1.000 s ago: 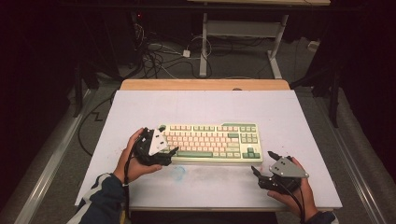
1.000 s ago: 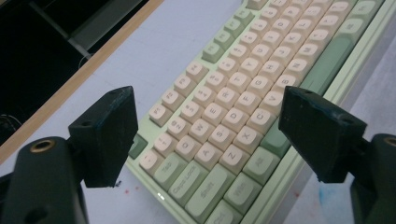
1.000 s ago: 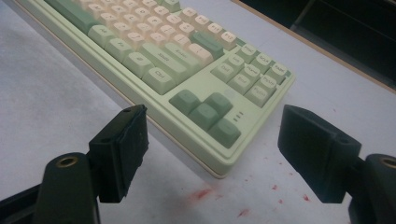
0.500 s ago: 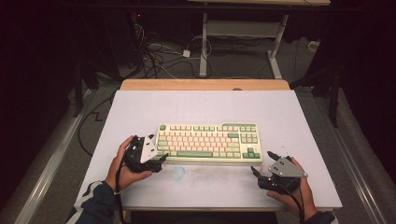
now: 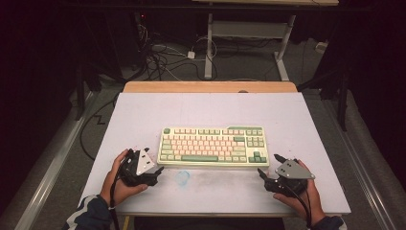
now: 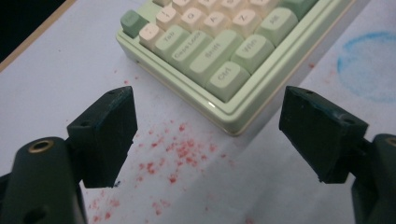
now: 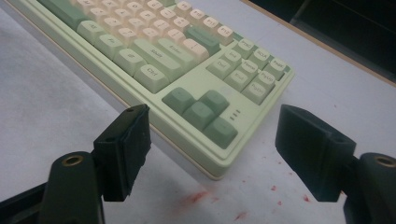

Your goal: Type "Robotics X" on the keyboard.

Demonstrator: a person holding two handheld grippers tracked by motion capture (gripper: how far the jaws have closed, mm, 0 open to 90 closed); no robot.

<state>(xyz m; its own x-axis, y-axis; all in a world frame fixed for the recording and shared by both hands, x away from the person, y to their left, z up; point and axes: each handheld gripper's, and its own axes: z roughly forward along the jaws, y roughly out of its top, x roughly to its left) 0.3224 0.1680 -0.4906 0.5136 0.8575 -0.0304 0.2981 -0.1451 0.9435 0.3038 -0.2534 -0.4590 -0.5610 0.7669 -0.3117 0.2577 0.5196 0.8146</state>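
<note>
Keyboard [image 5: 214, 145] on table [image 5: 306, 120], between both grippers' released fingers [image 6: 105, 133], corners just ahead, untouched.

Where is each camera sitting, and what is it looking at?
High view: above the person's side, looking forward and down on the table; both hands, left hand-held gripper, right hand-held gripper.
Left gripper view: rides that gripper, faces the keyboard corner by Ctrl; own open black jaws.
Right gripper view: rides the right one, faces the arrow-key corner; own open jaws.
Shared: all see the green keyboard; both gripper views see red specks.
</note>
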